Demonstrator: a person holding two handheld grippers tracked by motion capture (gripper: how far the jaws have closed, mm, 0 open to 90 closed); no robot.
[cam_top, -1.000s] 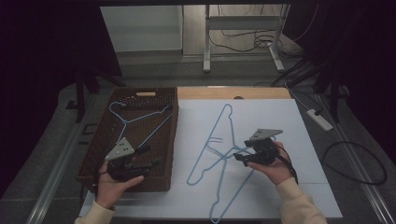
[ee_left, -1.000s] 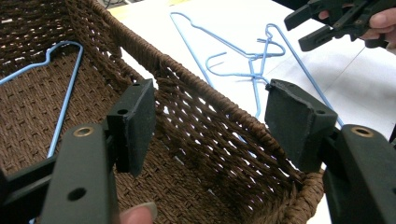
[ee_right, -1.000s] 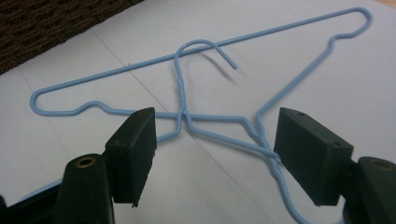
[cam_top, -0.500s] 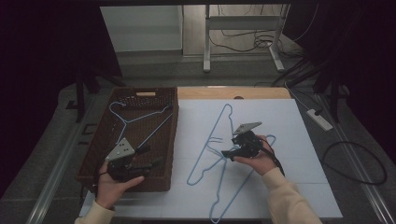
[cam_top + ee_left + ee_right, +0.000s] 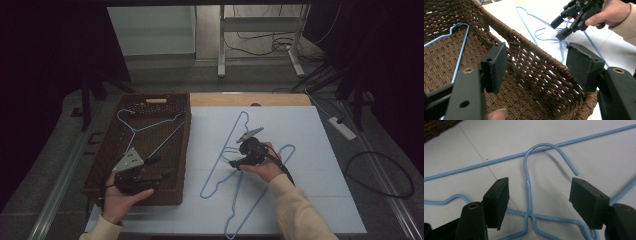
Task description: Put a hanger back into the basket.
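On the white table, thin light-blue wire hanger (image 5: 529, 192), curved hook

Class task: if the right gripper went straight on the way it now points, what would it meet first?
Most likely the neck of the blue hanger, which lies between the open jaws of the right gripper; depth is uncertain.

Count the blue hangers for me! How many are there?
3. One hanger lies in the basket. Two lie crossed on the white table: one beside the basket, one nearer the person. More could be hidden under the hands.
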